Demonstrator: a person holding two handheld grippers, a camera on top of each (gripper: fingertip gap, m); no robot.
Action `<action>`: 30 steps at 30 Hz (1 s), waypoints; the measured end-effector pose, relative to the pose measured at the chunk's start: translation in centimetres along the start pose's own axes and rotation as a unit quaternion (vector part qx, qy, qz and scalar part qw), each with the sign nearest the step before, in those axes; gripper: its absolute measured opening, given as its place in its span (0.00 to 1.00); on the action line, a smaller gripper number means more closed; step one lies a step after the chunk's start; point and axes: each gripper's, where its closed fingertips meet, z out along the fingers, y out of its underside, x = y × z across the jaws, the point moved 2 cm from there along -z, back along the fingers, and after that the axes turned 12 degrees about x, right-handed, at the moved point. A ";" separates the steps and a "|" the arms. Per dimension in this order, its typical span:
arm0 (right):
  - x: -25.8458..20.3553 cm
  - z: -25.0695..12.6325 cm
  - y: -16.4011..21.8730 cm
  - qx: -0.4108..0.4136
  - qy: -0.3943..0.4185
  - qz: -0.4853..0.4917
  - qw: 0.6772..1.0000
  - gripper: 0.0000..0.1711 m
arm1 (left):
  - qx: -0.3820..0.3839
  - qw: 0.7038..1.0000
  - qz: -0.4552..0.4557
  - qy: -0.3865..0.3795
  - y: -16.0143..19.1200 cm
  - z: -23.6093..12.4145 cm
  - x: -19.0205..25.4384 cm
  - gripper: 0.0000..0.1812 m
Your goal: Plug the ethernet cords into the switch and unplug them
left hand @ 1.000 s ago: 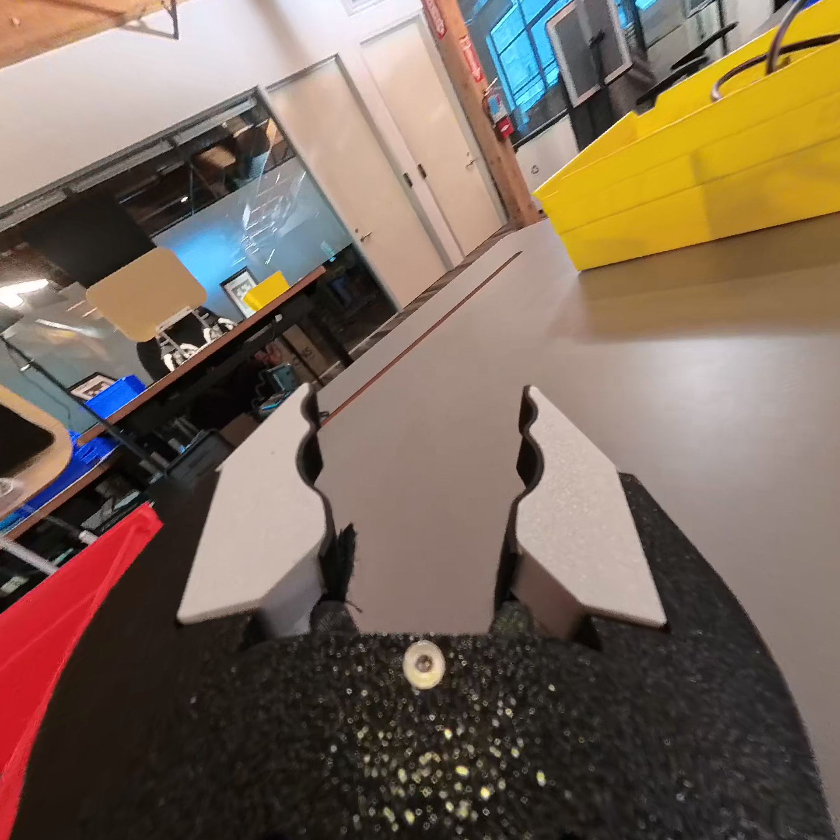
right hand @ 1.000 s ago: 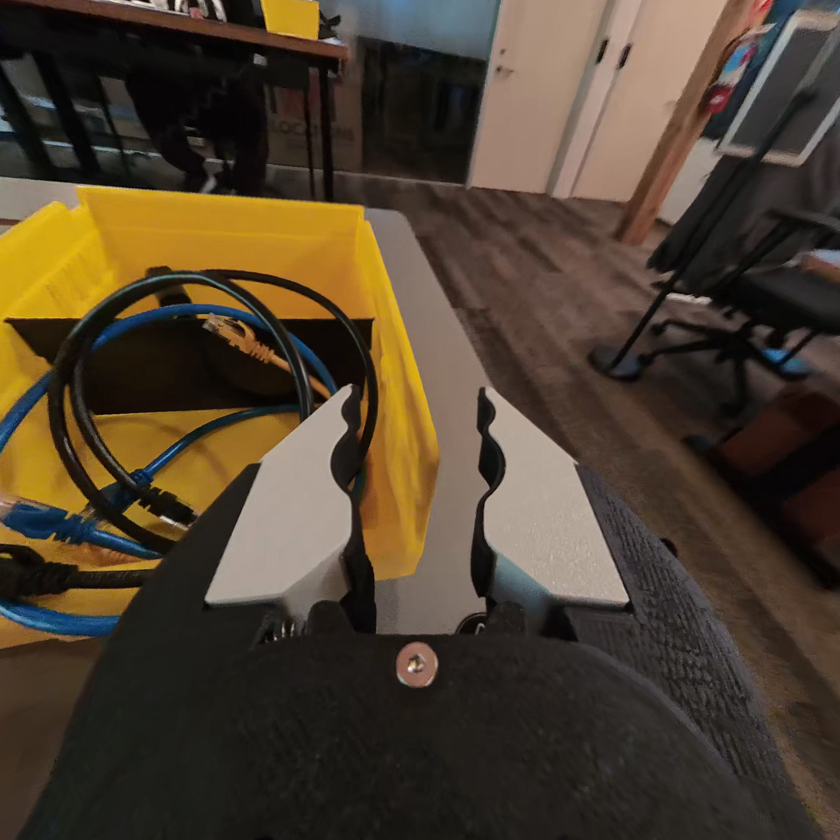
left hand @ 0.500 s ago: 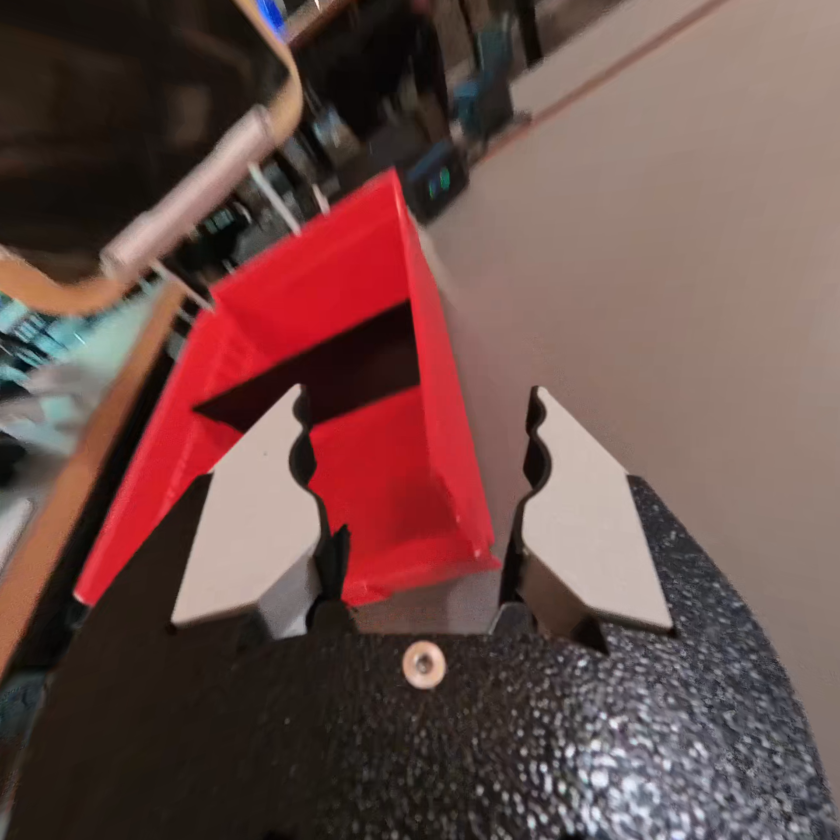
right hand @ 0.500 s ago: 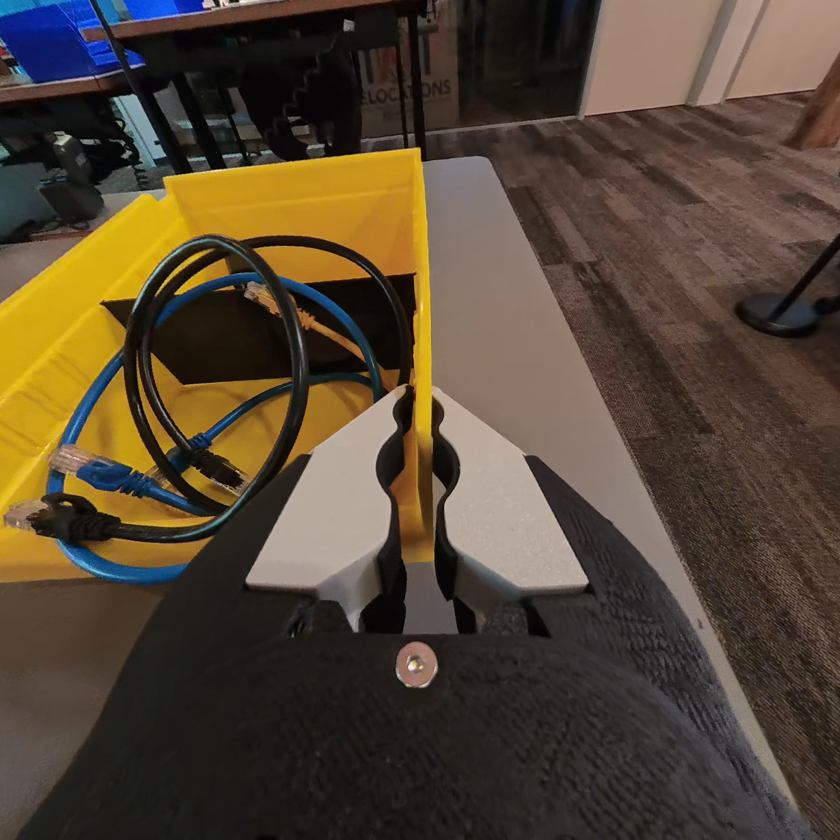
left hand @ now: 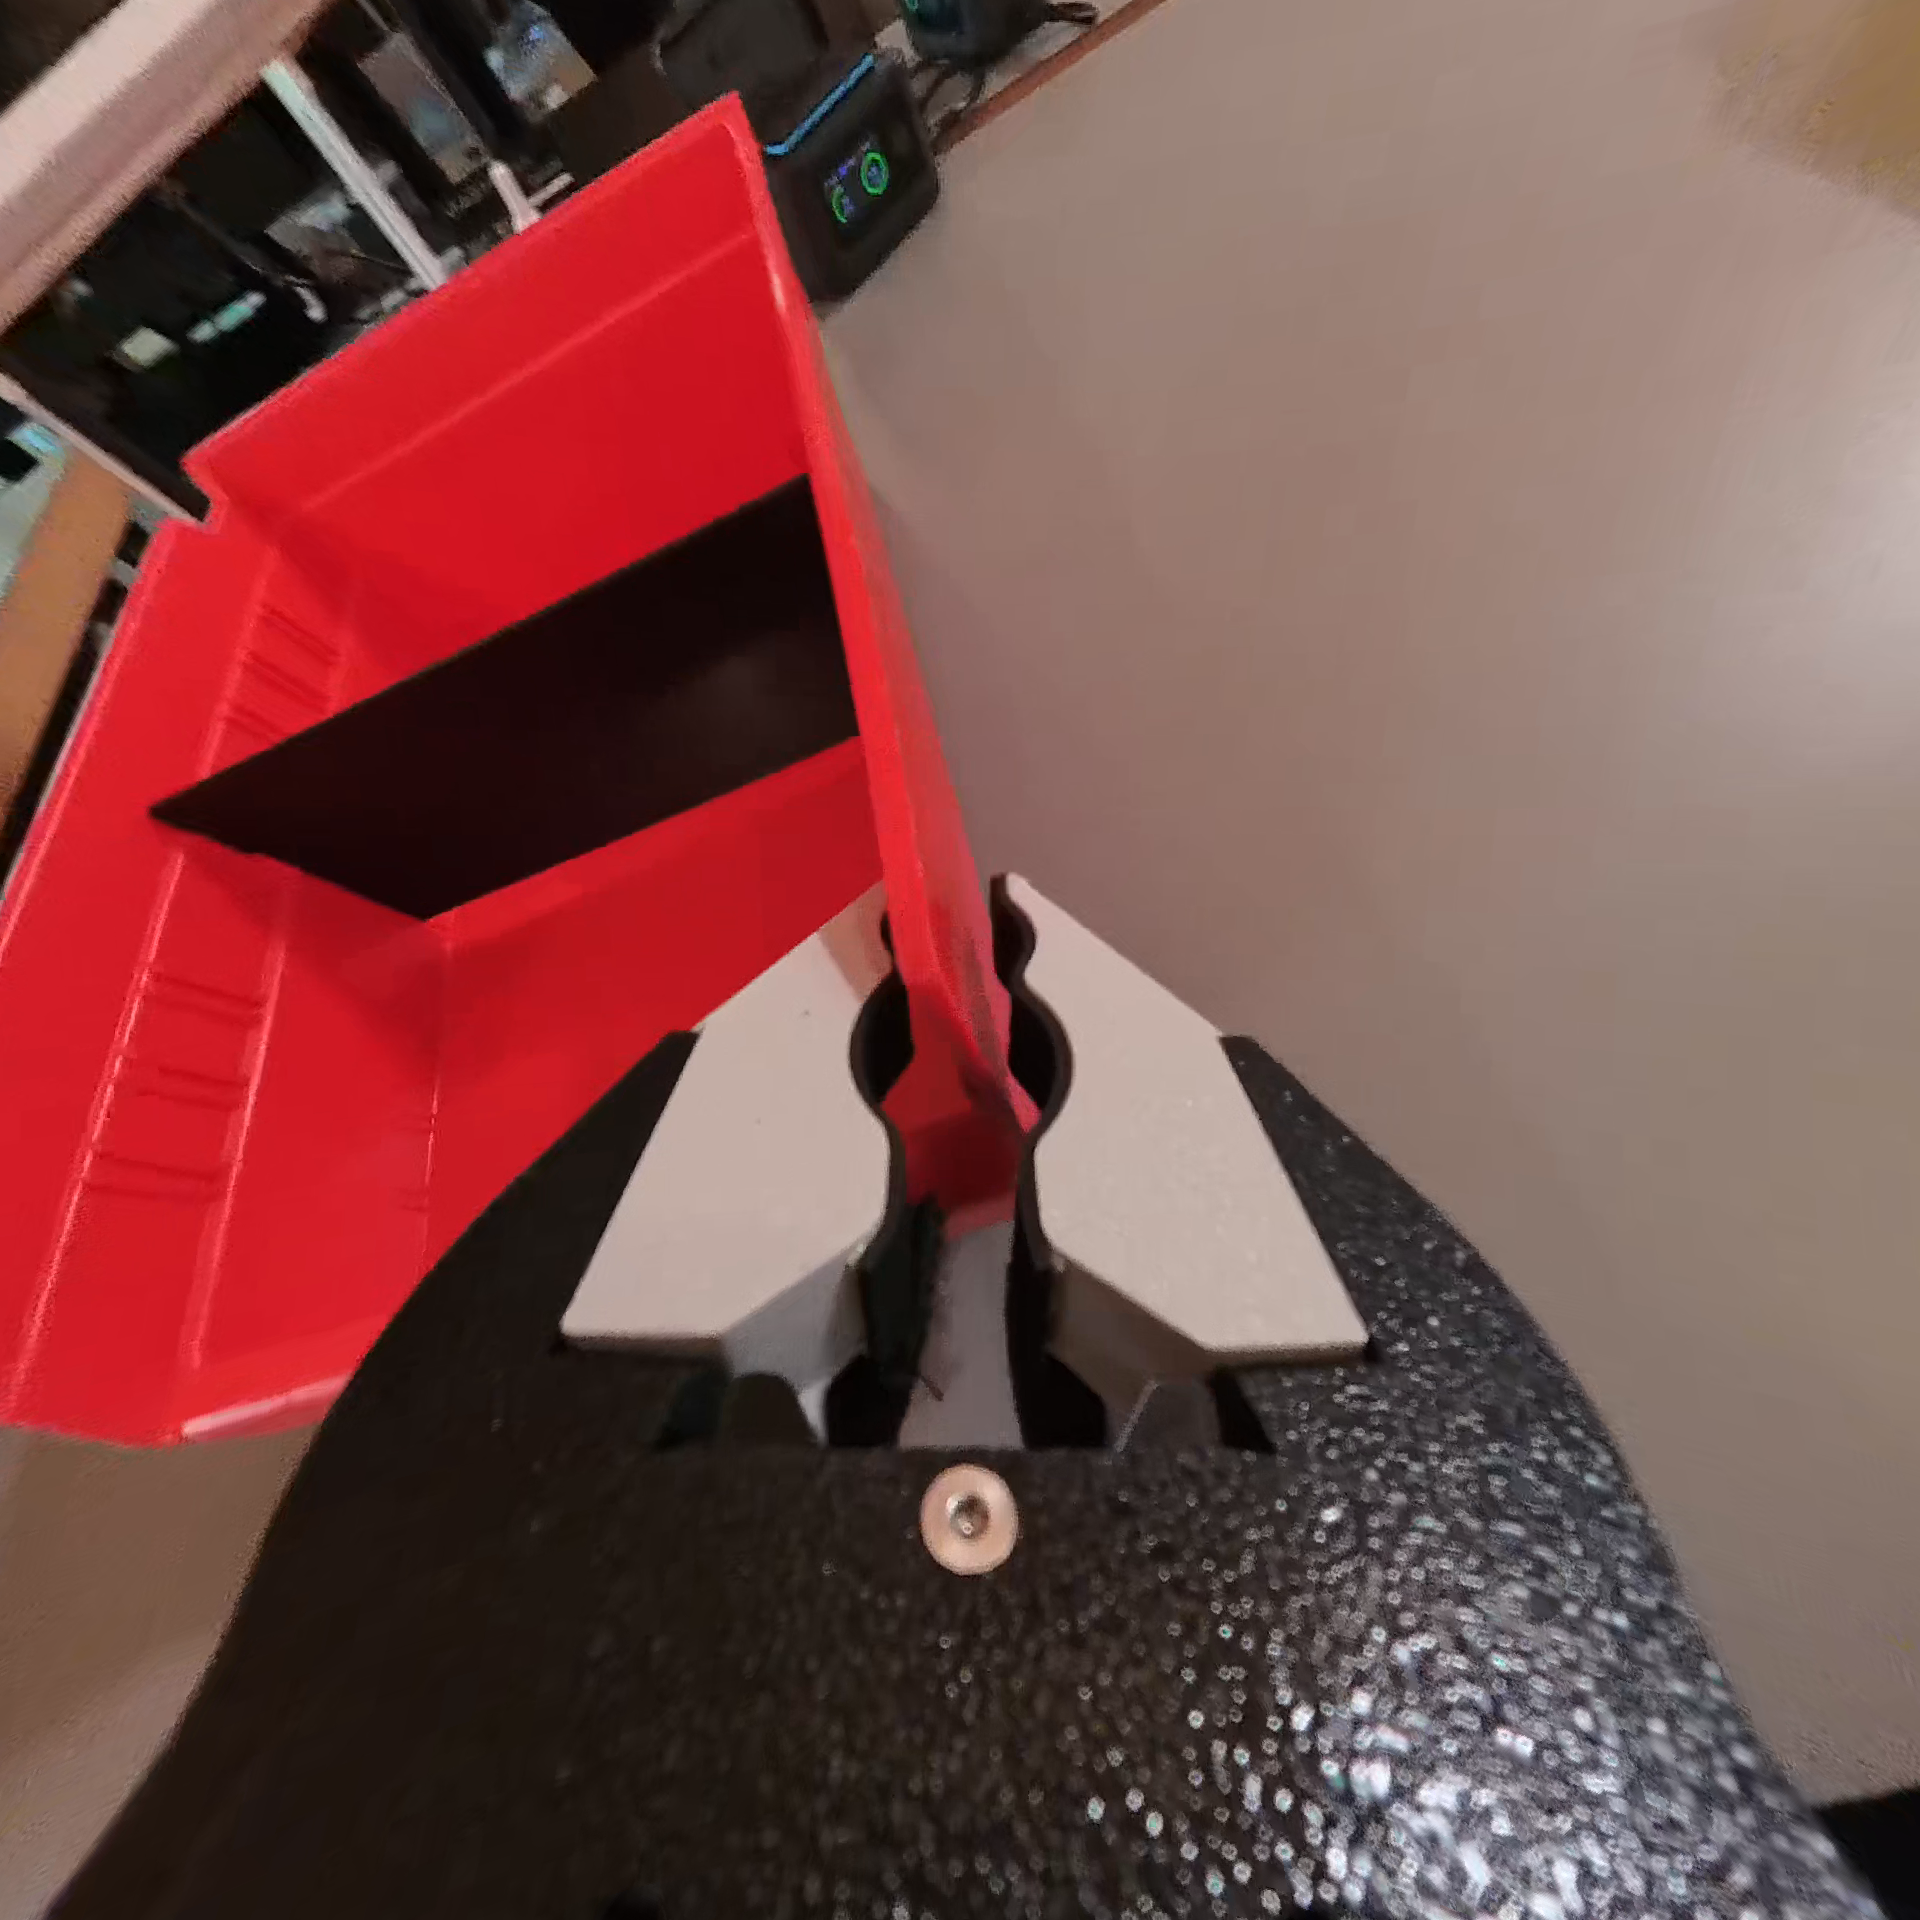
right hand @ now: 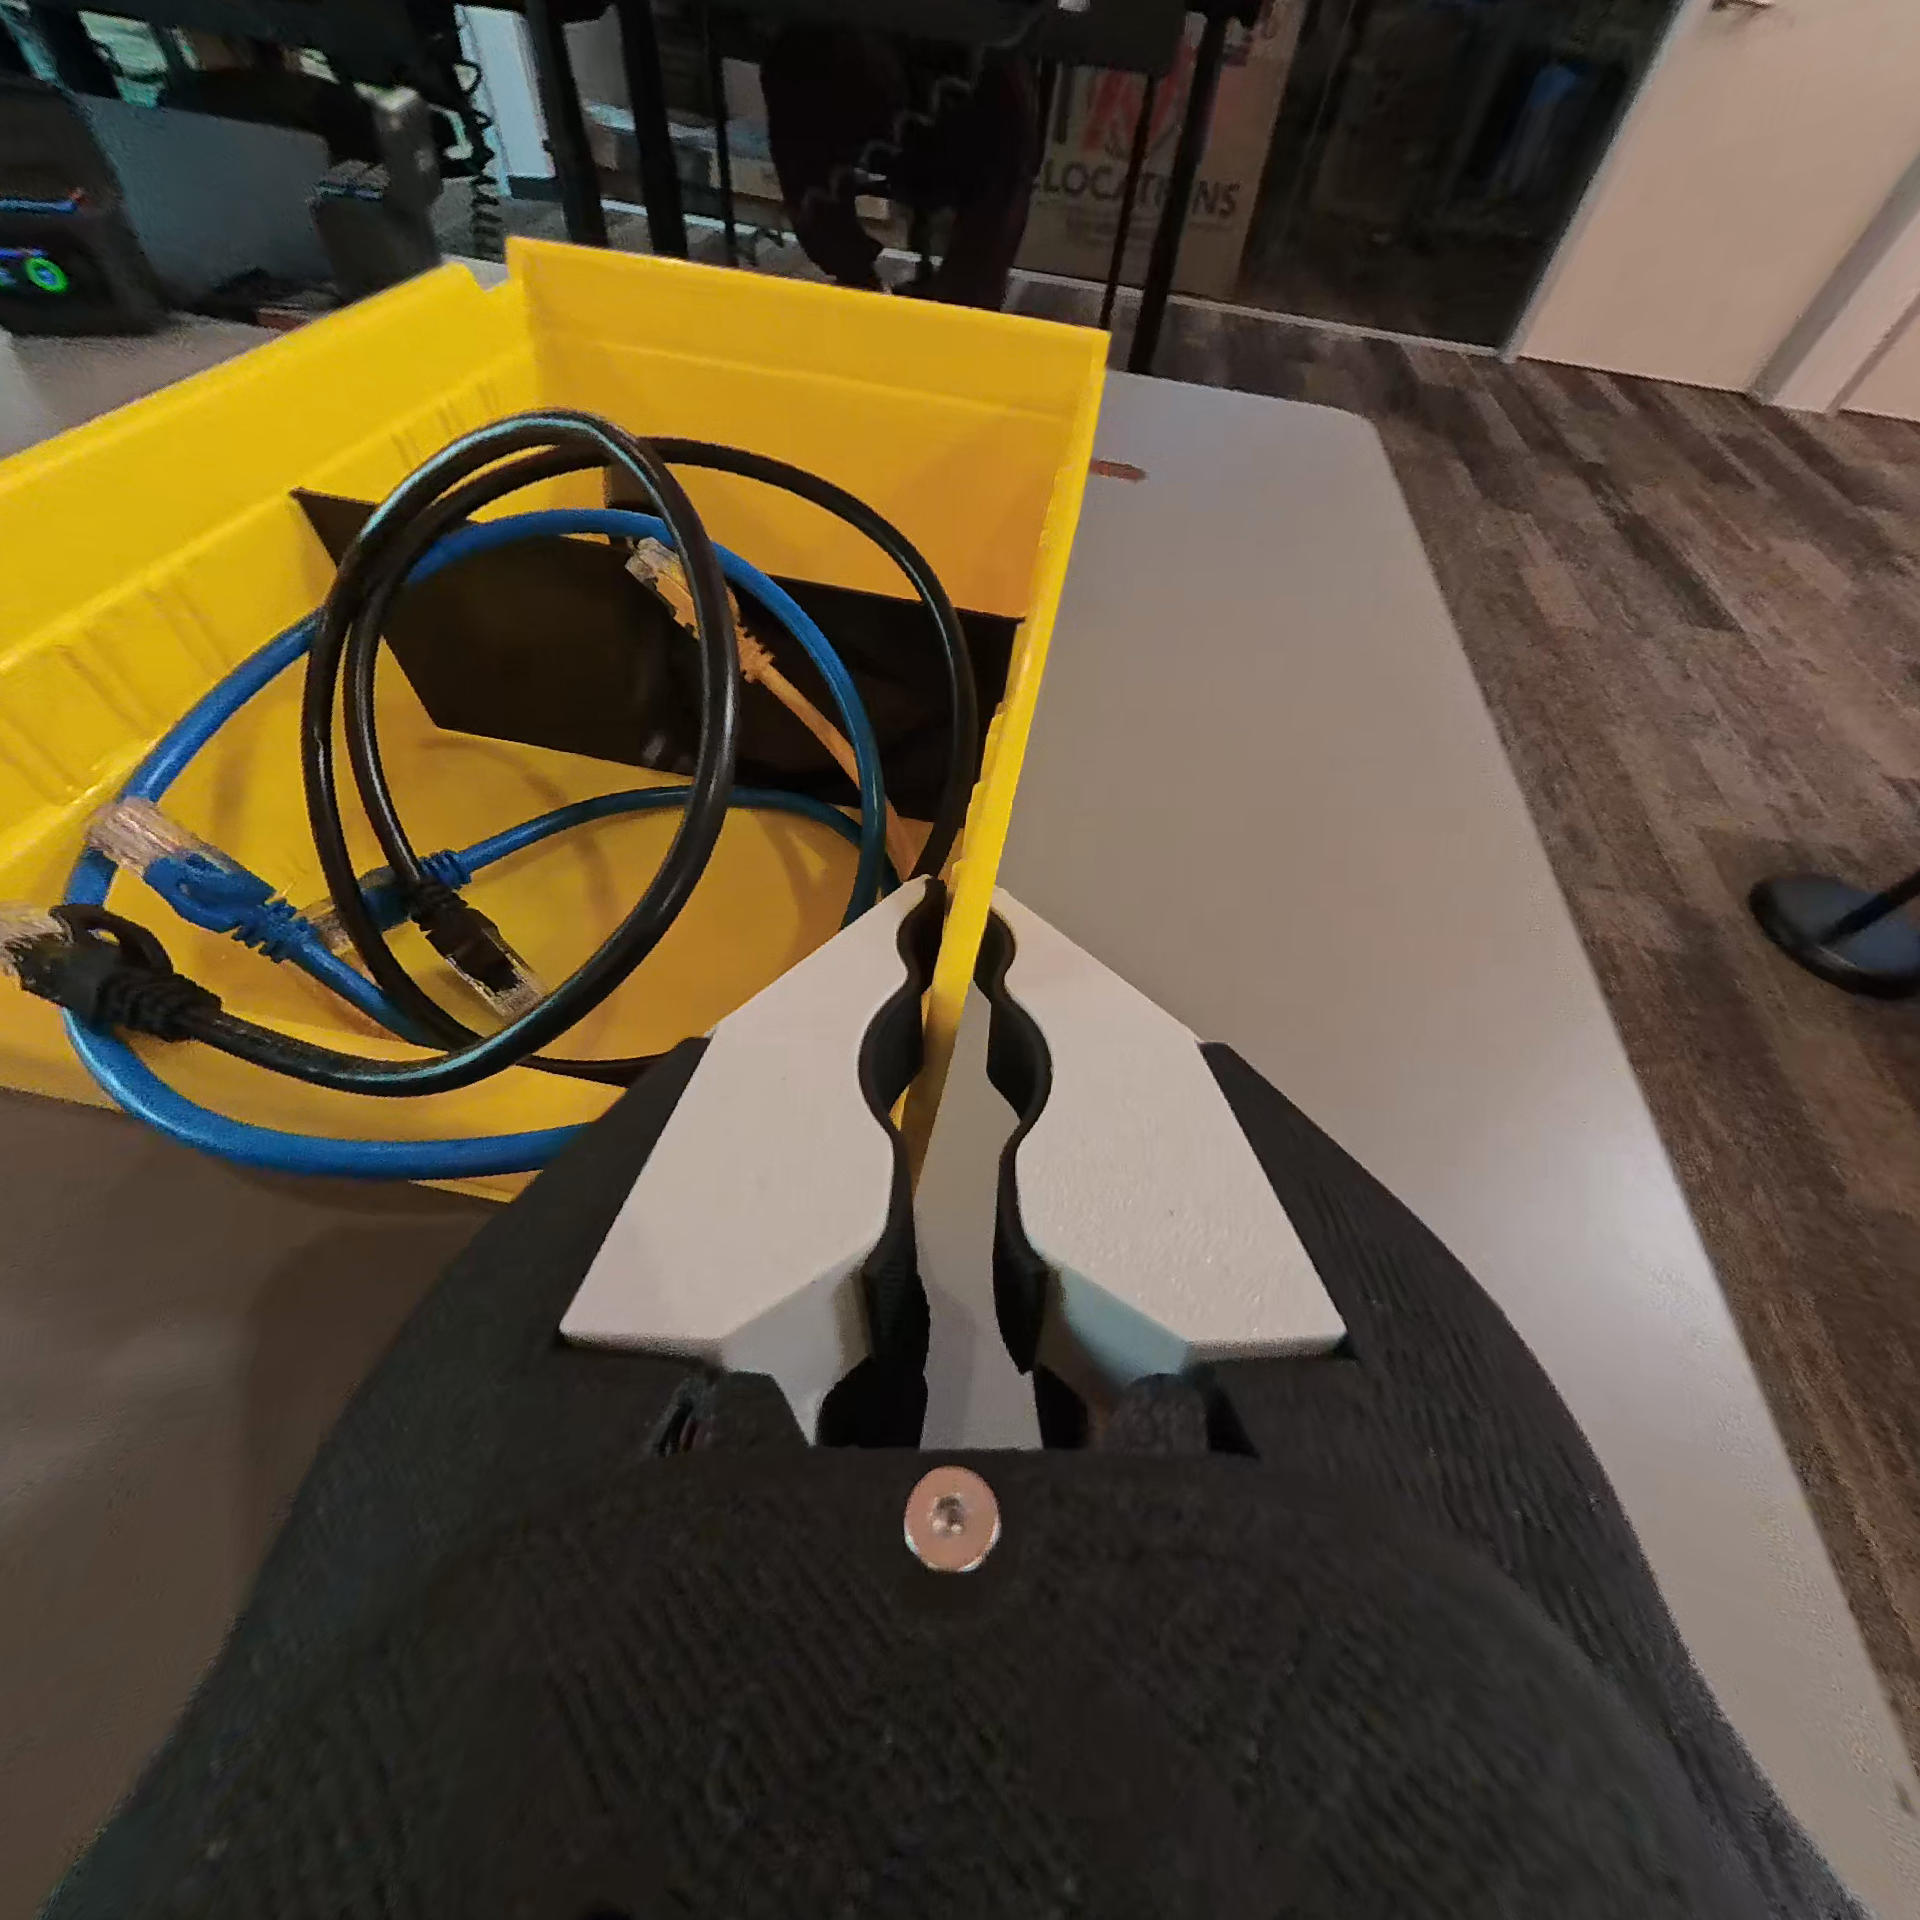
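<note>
Both tools are showing the same build. The left gripper (left hand: 945, 1049) is wearing a black speckled body that is glinting under the light, with a silver screw (left hand: 968, 1534) just behind two pale grey wedge fingers (left hand: 748, 1164) whose inner edges are wavy and black-lined. The right gripper (right hand: 954, 1023) is looking matte black, with a matching screw (right hand: 951, 1525).
</note>
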 end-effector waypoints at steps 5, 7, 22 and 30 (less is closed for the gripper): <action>-4.7 1.9 -0.7 0.002 -0.028 -0.016 0.999 0.02 | 0.040 0.999 -0.006 -0.025 0.4 -1.1 -1.8 0.03; -6.9 2.7 -1.0 0.003 -0.038 -0.021 0.999 0.02 | 0.057 0.998 -0.022 -0.035 -0.1 -1.7 -2.7 0.03; -27.6 6.2 -3.2 0.086 -0.138 0.001 0.987 0.03 | 0.111 0.993 0.012 -0.023 -6.2 -6.1 -3.2 0.03; -34.2 6.6 -3.8 0.099 -0.240 -0.038 0.965 0.09 | 0.125 0.992 0.009 0.004 -7.3 -6.5 -1.7 0.03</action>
